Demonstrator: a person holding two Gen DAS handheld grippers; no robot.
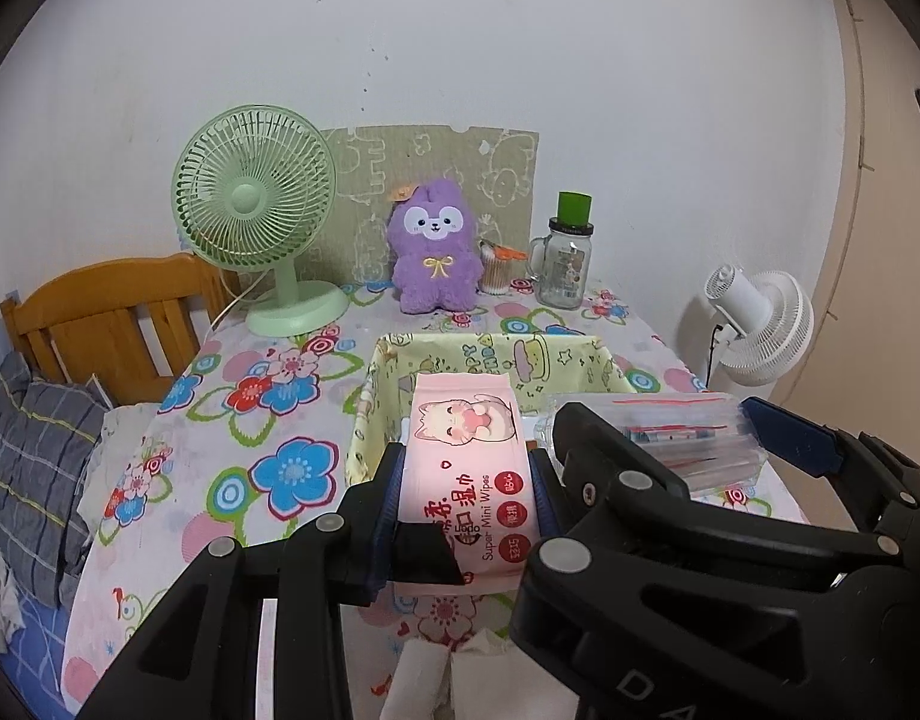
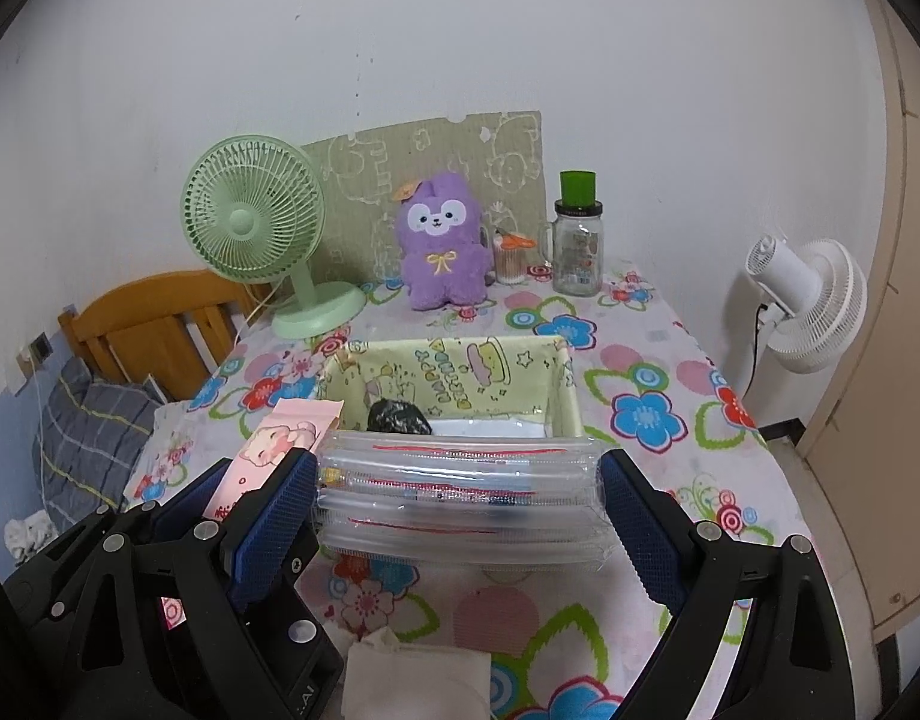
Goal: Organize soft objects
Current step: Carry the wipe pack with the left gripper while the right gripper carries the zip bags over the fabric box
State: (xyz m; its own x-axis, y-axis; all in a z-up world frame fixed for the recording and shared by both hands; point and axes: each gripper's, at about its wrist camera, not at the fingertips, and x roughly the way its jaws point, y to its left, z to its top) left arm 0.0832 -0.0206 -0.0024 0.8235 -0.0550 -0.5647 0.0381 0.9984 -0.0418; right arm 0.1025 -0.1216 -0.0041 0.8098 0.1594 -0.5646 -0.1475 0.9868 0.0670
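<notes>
While the left gripper [image 1: 467, 480] clamps the pink wipes pack [image 1: 467, 468] at the near edge of the fabric bin [image 1: 571, 360], the right gripper [image 1: 658, 438] shows alongside it.

From the right wrist, the right gripper [image 2: 460, 498] squeezes a clear bag stack [image 2: 460, 492] just before the bin [image 2: 448, 372], wipes [image 2: 280, 444] at left.

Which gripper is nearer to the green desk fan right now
Left. The left gripper, shut on the pink wipes pack, sits on the green desk fan's side of the fabric basket. The right gripper, holding the clear plastic pack, sits farther toward the white fan.
</notes>
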